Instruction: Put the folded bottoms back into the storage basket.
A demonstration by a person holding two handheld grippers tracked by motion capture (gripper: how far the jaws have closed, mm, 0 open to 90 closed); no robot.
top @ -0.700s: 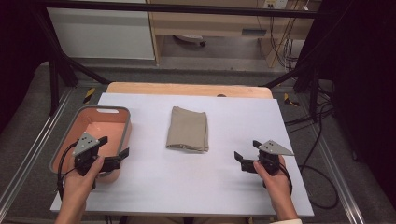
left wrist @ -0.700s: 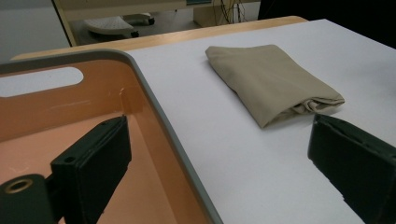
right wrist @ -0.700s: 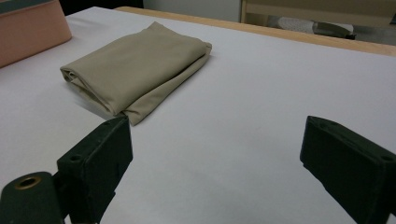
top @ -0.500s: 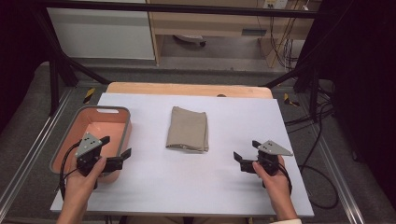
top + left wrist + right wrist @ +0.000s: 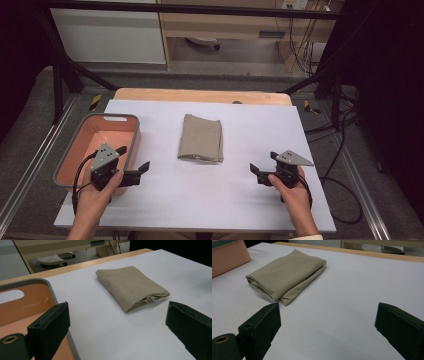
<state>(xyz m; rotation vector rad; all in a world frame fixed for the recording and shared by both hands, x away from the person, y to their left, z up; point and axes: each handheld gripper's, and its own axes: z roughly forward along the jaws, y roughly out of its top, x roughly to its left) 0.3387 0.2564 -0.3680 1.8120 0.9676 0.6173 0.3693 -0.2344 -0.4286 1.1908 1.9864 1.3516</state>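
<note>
Folded tan cloth [image 5: 201, 138] flat mid-table on the white sheet [image 5: 220, 200], right of the orange bin [image 5: 125, 120]; left gripper [image 5: 131, 161] at the bin's near corner, right gripper [image 5: 263, 163] well apart from the cloth, both with jaws spread wide and holding nothing

A grey floor [image 5: 35, 125] is seen at the frame's left, a pale white cabinet panel [image 5: 107, 35] at upper left, a light wooden shelf unit [image 5: 240, 22] at top centre, and black cables [image 5: 300, 30] at upper right.
</note>
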